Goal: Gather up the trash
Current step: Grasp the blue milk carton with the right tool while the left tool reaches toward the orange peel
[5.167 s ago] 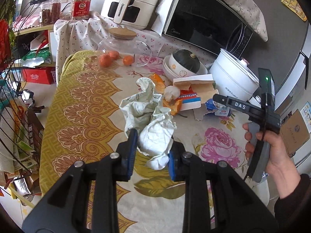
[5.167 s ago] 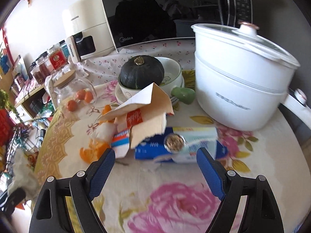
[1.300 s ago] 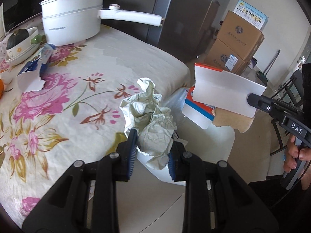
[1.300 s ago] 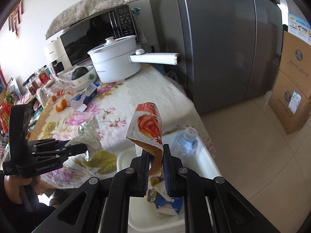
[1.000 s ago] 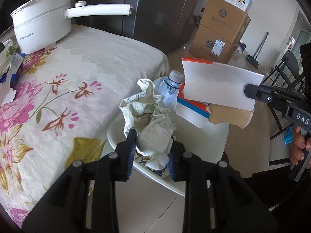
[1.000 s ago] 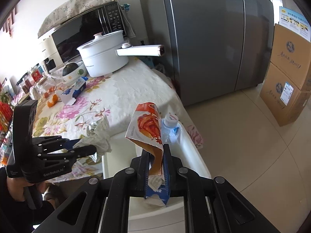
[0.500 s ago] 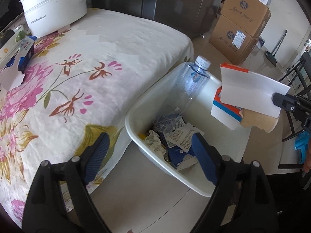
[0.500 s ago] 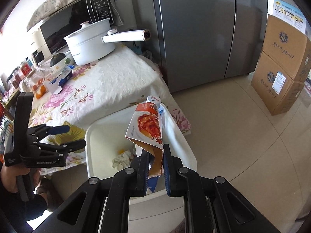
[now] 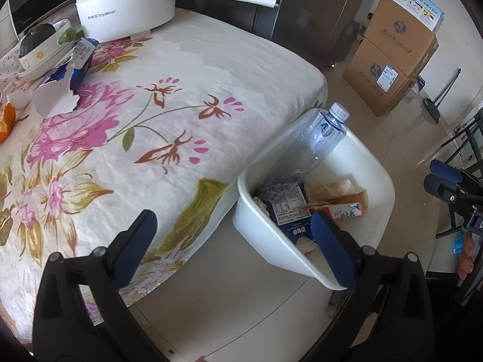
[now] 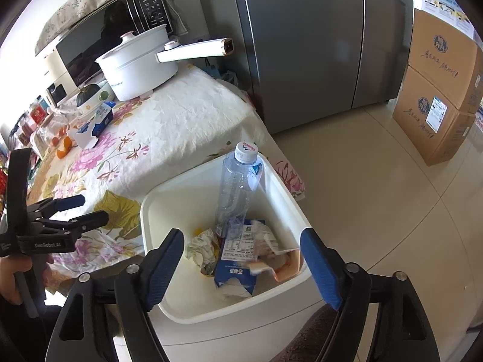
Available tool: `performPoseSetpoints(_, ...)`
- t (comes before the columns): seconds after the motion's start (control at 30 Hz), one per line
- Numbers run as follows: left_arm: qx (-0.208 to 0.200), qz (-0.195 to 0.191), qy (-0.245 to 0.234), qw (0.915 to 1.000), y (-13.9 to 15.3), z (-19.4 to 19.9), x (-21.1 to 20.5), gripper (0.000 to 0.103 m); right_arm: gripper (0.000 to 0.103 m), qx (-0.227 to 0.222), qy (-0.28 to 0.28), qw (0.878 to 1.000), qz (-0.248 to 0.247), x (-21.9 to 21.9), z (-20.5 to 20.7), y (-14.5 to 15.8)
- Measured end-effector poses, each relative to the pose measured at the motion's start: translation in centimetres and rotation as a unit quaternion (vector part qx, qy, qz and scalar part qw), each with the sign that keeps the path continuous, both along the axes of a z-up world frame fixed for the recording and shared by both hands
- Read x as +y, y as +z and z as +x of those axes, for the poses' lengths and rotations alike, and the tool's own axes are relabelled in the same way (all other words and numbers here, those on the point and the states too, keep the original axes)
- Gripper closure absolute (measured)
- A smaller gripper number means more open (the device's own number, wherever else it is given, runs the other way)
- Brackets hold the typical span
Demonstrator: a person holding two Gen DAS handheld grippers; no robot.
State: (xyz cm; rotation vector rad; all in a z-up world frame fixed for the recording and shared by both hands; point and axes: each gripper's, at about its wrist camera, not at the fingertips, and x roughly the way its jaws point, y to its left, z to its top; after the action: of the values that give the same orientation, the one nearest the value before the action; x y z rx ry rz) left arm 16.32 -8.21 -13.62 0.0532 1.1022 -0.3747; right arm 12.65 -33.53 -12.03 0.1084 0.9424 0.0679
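Since half a second ago the torn carton (image 9: 338, 206) has left the right tongs (image 10: 241, 264) and lies in the white bin (image 9: 265, 235). Left wrist view: left tongs (image 9: 234, 235) spread apart, empty; bin beside the worktop (image 9: 181, 75) holds a plastic bottle (image 9: 320, 138) and blue carton (image 9: 289, 214). Right wrist view: right tongs wide apart over the bin, crumpled paper (image 10: 200, 246) inside.
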Motion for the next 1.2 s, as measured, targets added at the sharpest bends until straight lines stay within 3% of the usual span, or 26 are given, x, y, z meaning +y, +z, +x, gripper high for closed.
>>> performPoseSetpoints(0.53,-0.021,-0.014,0.107,0.9939,3.0,0.0,11.4,0.001,0.016,-0.005,0.024,1.0,-0.008,7.3,3.4,1.4)
performPoseSetpoints(0.97,-0.03,-0.022,0.216,0.9756,3.4,-0.3,23.6,0.001,0.015,-0.012,0.063,0.998,0.005,16.7,7.4,1.6)
performPoseSetpoints(1.2,-0.05,-0.005,0.232,0.9713,3.5,1.3,27.8,0.001,0.014,-0.017,0.082,0.996,0.015,22.2,10.0,1.2)
